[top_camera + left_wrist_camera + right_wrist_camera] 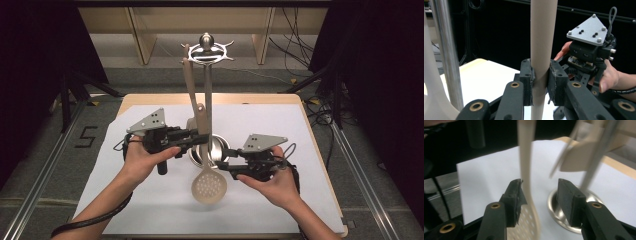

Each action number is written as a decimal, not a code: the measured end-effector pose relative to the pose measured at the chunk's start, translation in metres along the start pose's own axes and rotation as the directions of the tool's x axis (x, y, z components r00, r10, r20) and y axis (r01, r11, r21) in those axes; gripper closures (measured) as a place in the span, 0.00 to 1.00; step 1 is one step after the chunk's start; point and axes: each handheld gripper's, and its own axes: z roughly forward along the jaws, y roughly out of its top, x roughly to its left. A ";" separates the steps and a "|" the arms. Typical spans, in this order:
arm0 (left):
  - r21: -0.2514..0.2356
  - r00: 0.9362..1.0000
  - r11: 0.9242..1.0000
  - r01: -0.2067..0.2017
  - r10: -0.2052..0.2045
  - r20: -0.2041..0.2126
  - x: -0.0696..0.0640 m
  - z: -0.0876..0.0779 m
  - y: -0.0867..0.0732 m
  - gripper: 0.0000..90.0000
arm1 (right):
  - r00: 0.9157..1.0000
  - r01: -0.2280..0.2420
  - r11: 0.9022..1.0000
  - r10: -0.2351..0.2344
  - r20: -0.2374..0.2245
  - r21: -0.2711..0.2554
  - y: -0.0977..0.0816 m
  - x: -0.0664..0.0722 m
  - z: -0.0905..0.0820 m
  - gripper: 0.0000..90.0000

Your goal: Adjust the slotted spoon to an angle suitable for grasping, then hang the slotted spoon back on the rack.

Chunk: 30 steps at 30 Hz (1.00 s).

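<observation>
Beige slotted spoon (209,186) hangs clamped in the left gripper (540,81), bowl near the counter (310,150); the right gripper (540,200) stands open beside the handle. Lift steadily toward the rack (206,50) hook.

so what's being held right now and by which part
The left gripper is shut on the slotted spoon's handle, about midway. The right gripper is open around it.
</observation>
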 end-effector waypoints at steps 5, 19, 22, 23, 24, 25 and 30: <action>-0.001 1.000 1.000 -0.003 0.003 -0.009 0.006 0.001 0.006 0.84 | 0.993 -0.080 0.996 0.083 0.087 -0.035 -0.016 -0.021 -0.020 0.61; -0.008 0.999 1.000 -0.010 0.009 -0.038 0.009 0.003 0.023 0.84 | 0.950 -0.150 0.989 0.142 0.279 0.007 -0.043 -0.054 -0.024 0.63; -0.009 0.998 1.000 -0.006 0.006 -0.056 0.011 0.005 0.027 0.84 | 0.946 -0.168 0.986 0.158 0.282 0.014 -0.048 -0.059 -0.022 0.63; -0.005 0.998 1.000 -0.007 0.006 -0.063 0.012 0.007 0.029 0.84 | 0.944 -0.210 0.977 0.196 0.266 0.025 -0.048 -0.059 -0.022 0.63; -0.003 0.998 1.000 -0.002 0.002 -0.069 0.012 0.009 0.030 0.84 | 0.945 -0.213 0.977 0.197 0.262 0.032 -0.049 -0.060 -0.023 0.63; 0.002 0.997 1.000 -0.008 0.008 -0.071 0.013 0.010 0.032 0.84 | 0.942 -0.201 0.979 0.182 0.281 0.039 -0.050 -0.061 -0.025 0.63; 0.009 0.998 1.000 -0.011 0.011 -0.063 0.014 0.016 0.039 0.84 | 0.938 -0.203 0.978 0.183 0.295 0.038 -0.050 -0.061 -0.028 0.63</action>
